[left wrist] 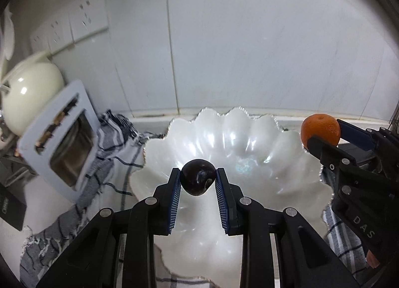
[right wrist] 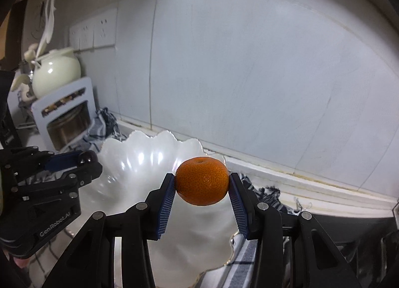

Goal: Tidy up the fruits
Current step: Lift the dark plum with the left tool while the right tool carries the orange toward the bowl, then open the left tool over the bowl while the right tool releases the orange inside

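Nearest, the left gripper (left wrist: 198,180) has its fingers (left wrist: 174,198) clamped on a dark plum (left wrist: 198,180), held above the near part of the white scalloped bowl (left wrist: 249,143), while the right gripper (right wrist: 202,182) pinches an orange mandarin (right wrist: 202,180) over the bowl's right rim. Under the bowl lies a checked cloth (left wrist: 109,153) on the worktop. Farther left stand a white toaster (left wrist: 59,148) and a cream pot (left wrist: 30,95), against the tiled wall (left wrist: 249,38).

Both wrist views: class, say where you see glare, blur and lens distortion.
Left wrist view: glare streaks on the bowl; the toaster and pot at the left edge are smeared; the plum is sharp. Right wrist view: highlights on the bowl; wall tile lines bow from the fisheye; the orange is crisp.
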